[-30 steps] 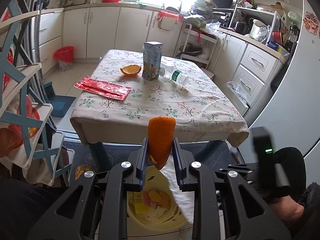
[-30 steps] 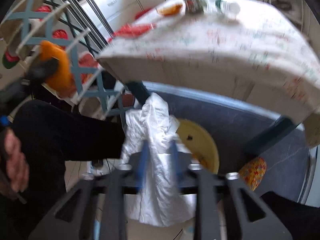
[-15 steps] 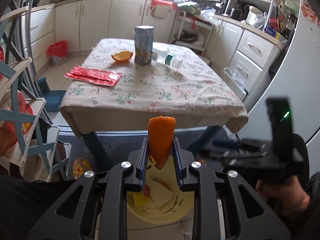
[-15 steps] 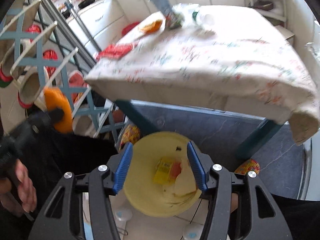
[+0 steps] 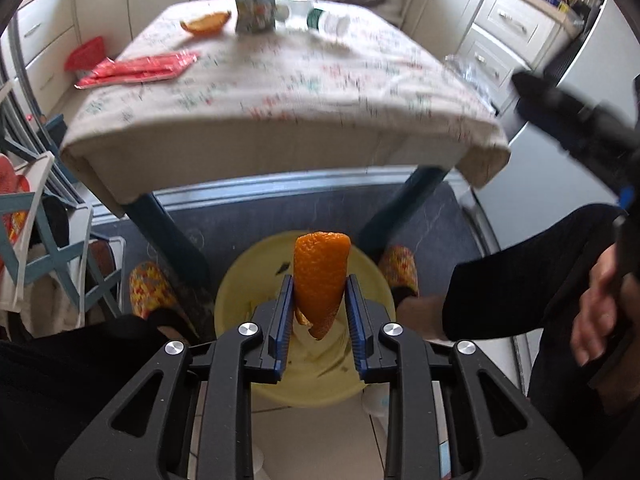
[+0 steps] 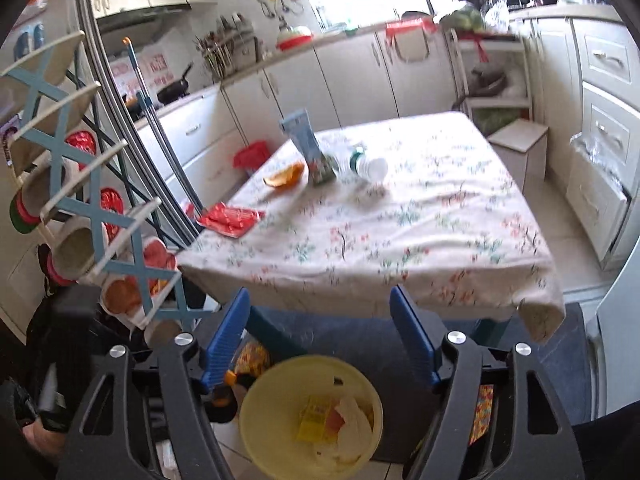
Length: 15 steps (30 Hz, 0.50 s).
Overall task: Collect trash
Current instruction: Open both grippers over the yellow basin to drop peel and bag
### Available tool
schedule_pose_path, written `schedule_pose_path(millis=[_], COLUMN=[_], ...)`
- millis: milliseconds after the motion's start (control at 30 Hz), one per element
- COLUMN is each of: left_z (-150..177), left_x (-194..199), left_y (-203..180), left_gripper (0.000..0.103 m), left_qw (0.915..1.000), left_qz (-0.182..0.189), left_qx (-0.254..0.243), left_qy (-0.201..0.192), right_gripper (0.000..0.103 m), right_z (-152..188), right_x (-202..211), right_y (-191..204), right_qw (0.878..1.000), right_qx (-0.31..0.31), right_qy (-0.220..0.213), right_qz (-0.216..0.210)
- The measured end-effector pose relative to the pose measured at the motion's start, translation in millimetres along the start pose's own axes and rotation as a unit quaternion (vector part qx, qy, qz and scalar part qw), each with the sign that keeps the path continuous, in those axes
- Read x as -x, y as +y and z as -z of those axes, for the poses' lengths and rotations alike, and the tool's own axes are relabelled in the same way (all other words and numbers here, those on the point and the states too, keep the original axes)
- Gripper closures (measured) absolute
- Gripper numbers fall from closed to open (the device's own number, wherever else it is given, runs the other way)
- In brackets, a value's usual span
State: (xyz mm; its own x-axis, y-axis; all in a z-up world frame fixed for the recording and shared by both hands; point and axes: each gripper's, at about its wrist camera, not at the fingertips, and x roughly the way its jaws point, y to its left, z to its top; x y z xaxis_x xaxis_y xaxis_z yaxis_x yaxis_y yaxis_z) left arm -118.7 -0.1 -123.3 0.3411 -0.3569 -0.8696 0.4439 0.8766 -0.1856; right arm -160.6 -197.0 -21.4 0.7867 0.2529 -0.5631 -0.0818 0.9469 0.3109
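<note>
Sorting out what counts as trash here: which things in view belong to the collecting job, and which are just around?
Job:
- orange peel in left claw
- yellow bin
- peel on table
- red wrapper
- carton
- bottle

Just around:
- blue rack
- slippers
- cabinets

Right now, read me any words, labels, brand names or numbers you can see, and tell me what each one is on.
None can be read.
Carton: printed, too blurred.
Bottle label: too blurred.
Red packet: too blurred.
Wall poster: red lettering, unreadable.
Yellow wrapper in the bin: too small.
</note>
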Motion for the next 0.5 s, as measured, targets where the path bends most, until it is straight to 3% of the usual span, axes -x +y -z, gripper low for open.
schedule_pose_path(millis=[33,167,500], left_z=[0.9,2.0,-1.5], left_x=[-2.6,-4.0,4.0], left_y=[-1.8,-9.1,-10.1], left_gripper=[0.074,0.050,0.030], left_qw=[1.0000,0.9997,0.9986], left_qz=[0.000,-0.015,-0.044], left_qx=[-0.003,-0.019,-0.025], left_qy=[0.006,0.007,-0.017], right_gripper=[0.031,0.028,0.022], right_z=[-0.4,-2.1,-2.9], right_x=[0.9,3.7,6.4], right_y=[1.2,2.7,0.7], right_qw=[1.000,1.000,1.000], right_qx=[0.002,0.006,0.001], right_qy=[-0.004,-0.013,-0.018], right_qz=[0.000,-0.002,-0.001])
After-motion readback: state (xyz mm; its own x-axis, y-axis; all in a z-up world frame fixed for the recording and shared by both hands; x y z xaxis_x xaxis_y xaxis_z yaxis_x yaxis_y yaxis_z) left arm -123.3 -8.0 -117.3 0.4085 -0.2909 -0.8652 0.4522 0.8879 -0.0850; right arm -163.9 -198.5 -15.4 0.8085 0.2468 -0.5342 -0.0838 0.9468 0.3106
